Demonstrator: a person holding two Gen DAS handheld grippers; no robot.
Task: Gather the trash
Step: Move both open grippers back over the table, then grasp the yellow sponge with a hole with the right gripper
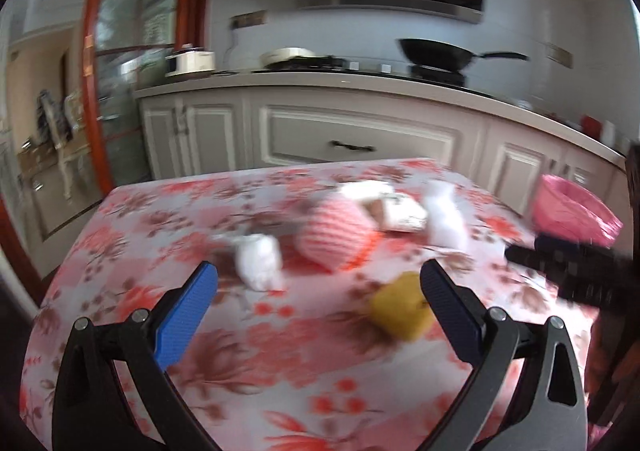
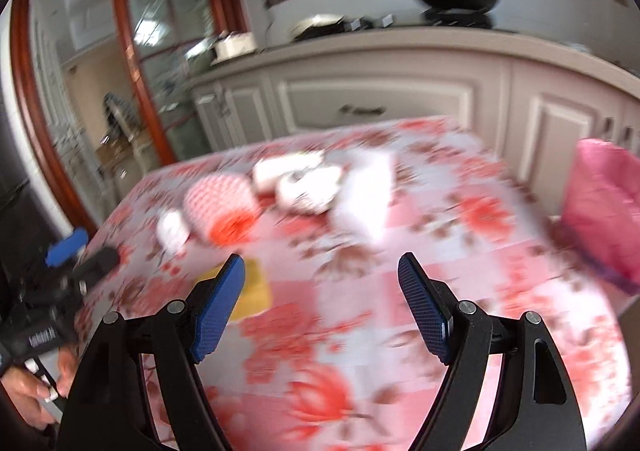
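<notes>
Both sets of jaws are spread wide and nothing is held in either. The left gripper (image 1: 318,293) is poised above the near part of the table (image 1: 120,219), with the yellow scrap (image 1: 400,307) just beside its right finger. The right gripper (image 2: 321,289) hangs over bare cloth near the near edge, the same yellow scrap (image 2: 256,291) partly hidden behind its left finger.

Beyond, toward the middle and far edge, a pink foam net (image 1: 336,233), a small white wad (image 1: 260,259) and more white paper scraps (image 1: 442,219) are clustered. A pink-lined bin (image 1: 568,211) stands off the table's right edge.

The approach to a first pick appears to be in hand; nothing is judged collected yet. The yellow scrap is best straddled and closed on next. Open cloth is left along the near edge, and the way to the bin looks unobstructed.
</notes>
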